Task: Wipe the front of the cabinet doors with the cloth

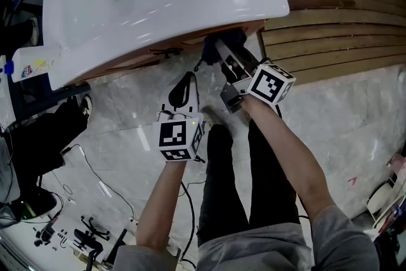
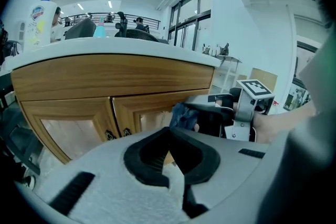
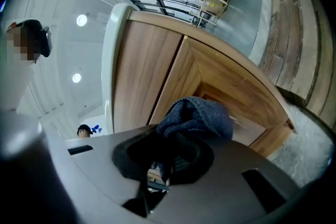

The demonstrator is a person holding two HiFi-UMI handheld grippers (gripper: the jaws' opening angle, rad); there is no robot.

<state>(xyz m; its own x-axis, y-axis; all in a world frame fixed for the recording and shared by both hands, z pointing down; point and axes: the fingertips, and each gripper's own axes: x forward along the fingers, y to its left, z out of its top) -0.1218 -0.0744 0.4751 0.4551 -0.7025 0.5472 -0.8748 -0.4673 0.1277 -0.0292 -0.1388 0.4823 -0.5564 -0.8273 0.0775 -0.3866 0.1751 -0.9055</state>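
Observation:
The wooden cabinet (image 1: 166, 50) sits under a white washbasin. Its two doors (image 2: 149, 113) have small dark knobs (image 2: 109, 135) at the centre seam. My right gripper (image 1: 222, 55) reaches in under the basin, shut on a bunched dark blue cloth (image 3: 198, 116). The cloth (image 2: 183, 116) is right at the front of the right-hand door (image 3: 239, 86); I cannot tell whether it touches. My left gripper (image 1: 183, 88) hangs lower, back from the cabinet, jaws together with nothing between them. It points at the door seam in the left gripper view (image 2: 168, 157).
The washbasin (image 1: 158, 3) overhangs the cabinet, and a detergent bottle (image 1: 30, 64) stands at its left end. A curved wooden slatted surface (image 1: 336, 16) lies to the right. Cables and black gear (image 1: 76, 231) lie on the marble floor at the left. The person's legs (image 1: 229, 187) are below.

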